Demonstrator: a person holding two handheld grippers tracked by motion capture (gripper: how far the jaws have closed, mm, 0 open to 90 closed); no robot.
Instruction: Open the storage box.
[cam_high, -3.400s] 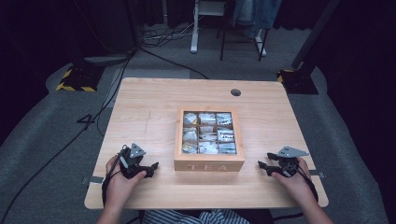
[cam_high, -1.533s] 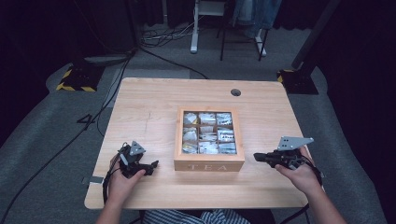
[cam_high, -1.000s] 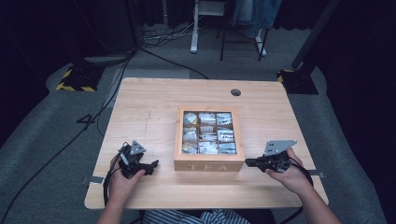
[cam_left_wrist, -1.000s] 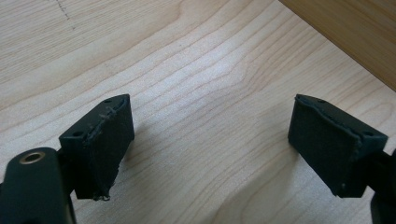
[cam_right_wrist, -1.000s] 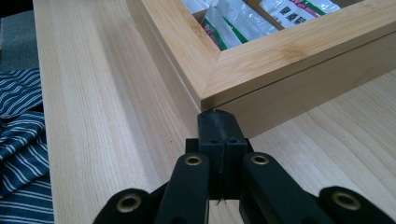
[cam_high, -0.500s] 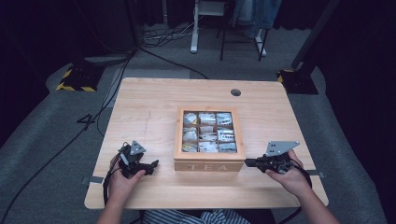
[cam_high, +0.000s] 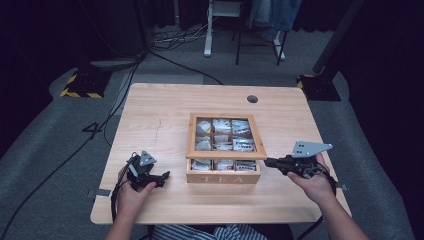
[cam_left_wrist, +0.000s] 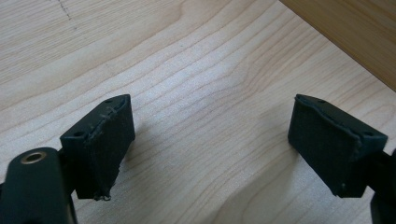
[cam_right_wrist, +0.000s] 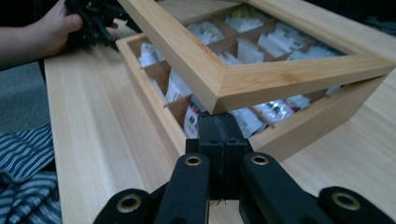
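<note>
A wooden tea box (cam_high: 223, 178) marked TEA stands in the middle of the table, its compartments holding several tea bags (cam_right_wrist: 205, 32). Its framed see-through lid (cam_high: 226, 155) is tilted up at the front. My right gripper (cam_high: 267, 162) is shut, and its closed tip (cam_right_wrist: 218, 126) sits under the lid's (cam_right_wrist: 280, 79) front right corner and holds it off the base (cam_right_wrist: 317, 121). My left gripper (cam_high: 162, 177) rests on the table left of the box, open, with bare wood between its pads (cam_left_wrist: 210, 149).
The light wooden table (cam_high: 160, 120) has a round cable hole (cam_high: 252, 99) at the far side. The person's left hand (cam_right_wrist: 46, 32) holds the other gripper beyond the box. A striped garment (cam_right_wrist: 23, 186) lies at the near table edge.
My right gripper has risen at the box's front right corner, and the lid's front edge has come up with it. The left gripper has stayed in place.
</note>
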